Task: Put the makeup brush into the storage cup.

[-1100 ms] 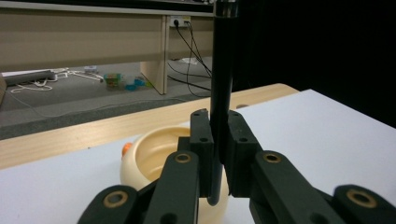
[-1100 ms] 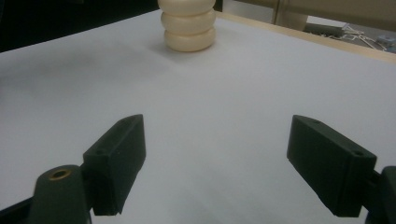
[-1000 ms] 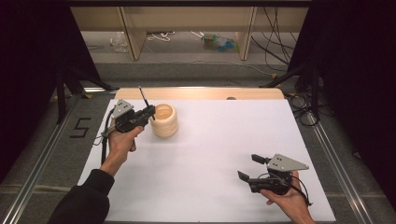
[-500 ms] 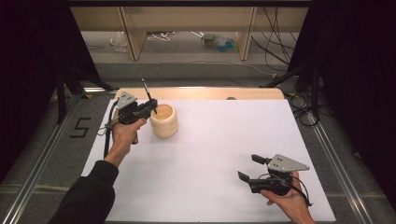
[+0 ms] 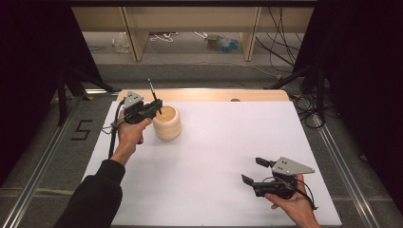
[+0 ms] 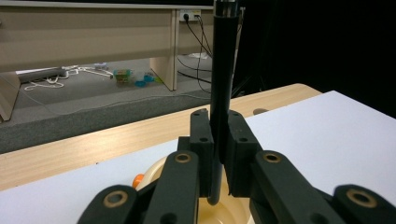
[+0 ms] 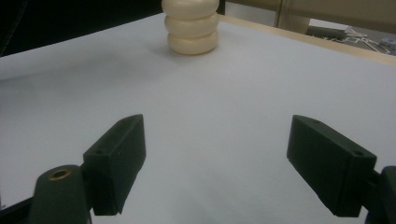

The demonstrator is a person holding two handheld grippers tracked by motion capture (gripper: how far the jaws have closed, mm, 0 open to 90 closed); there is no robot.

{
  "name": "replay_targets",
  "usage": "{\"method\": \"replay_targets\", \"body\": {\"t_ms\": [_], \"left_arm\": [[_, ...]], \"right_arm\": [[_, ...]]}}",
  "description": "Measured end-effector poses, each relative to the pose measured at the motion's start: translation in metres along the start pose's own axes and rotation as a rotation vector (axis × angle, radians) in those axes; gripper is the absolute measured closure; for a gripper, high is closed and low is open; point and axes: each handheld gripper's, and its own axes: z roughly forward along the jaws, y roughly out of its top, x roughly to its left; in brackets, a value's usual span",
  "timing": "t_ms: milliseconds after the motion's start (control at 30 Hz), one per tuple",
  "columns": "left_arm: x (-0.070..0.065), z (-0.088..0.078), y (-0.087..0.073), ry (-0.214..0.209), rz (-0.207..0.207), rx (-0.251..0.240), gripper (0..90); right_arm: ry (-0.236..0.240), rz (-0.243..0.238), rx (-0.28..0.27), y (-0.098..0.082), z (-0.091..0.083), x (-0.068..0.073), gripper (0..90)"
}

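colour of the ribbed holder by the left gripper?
Cream, almost ivory. The holder shows best in the right gripper view, as three stacked rounded rings.

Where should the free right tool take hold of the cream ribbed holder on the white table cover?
Probably around the cream ribbed holder's middle groove, coming level from its near right side. Its three stacked bulges leave grooves that jaws could seat in, and the left tool with its thin black pen already occupies the open top.

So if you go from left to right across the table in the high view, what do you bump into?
The left claw pinching a thin black stick → the cream ridged pot → a long bare stretch of white table → the right claw, open, in the person's hand.
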Motion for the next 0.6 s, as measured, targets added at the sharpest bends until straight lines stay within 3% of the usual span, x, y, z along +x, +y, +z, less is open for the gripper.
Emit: {"method": "replay_targets", "body": {"t_ms": [367,467,500,533,567,600], "left_arm": [[0.001,0.008,-0.004,0.009,-0.011,0.009,83.1],[0.001,0.011,-0.005,0.01,-0.015,0.015,83.1],[0.001,0.012,-0.006,0.009,-0.014,0.017,83.1],[0.002,0.013,-0.006,0.01,-0.016,0.018,83.1],[0.002,0.014,-0.007,0.009,-0.023,0.018,83.1],[0.002,0.014,-0.007,0.01,-0.015,0.02,83.1]], "right_arm": [[0.007,0.004,0.004,0.001,0.0,0.001,20.8],[0.019,0.0,-0.032,-0.001,0.004,0.0,20.8],[0.032,0.022,-0.019,-0.001,0.004,0.002,20.8],[0.009,-0.004,-0.005,0.0,0.002,0.0,20.8],[0.016,0.01,0.019,0.0,0.0,0.001,20.8],[0.006,-0.008,0.002,0.0,0.001,0.0,20.9]]}}
